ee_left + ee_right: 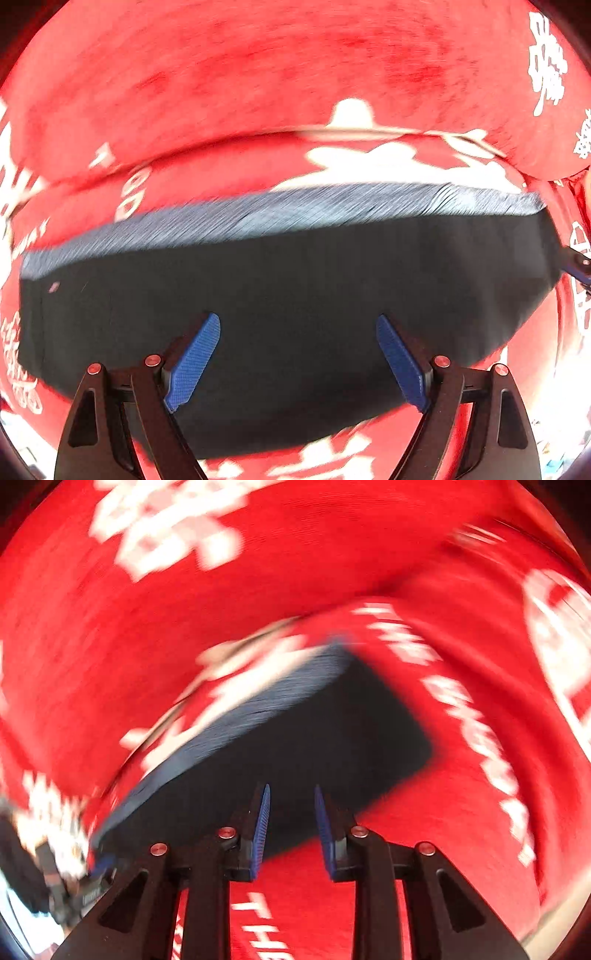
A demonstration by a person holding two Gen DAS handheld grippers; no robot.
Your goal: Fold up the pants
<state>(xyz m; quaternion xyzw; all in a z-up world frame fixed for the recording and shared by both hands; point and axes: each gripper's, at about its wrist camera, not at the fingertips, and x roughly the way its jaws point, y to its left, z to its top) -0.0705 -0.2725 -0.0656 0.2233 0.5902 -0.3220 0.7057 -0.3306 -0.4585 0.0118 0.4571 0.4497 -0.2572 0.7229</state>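
A red cloth with white lettering and snowflake shapes (258, 74) fills nearly all of both views, spread over whatever surface lies beneath, which I cannot see. A seam or fold in it runs across the upper middle of my left wrist view, and the whole scene is streaked with blur.

On that cloth lie the pants (288, 295), folded into a flat dark slab that takes up the centre and lower half of my left view. Their ribbed blue-grey waistband (280, 214) runs along the upper edge of the slab. In my right view the same pants (332, 746) sit in the middle of the frame, with the waistband slanting from lower left to upper centre and one rounded corner toward the right.

My left gripper (298, 363) hangs over the dark fabric at the bottom of its frame, its blue pads spread wide with nothing clamped between them.

My right gripper (291, 827) has a narrower gap, also released, poised over the lower edge of the pants where they meet the red cloth
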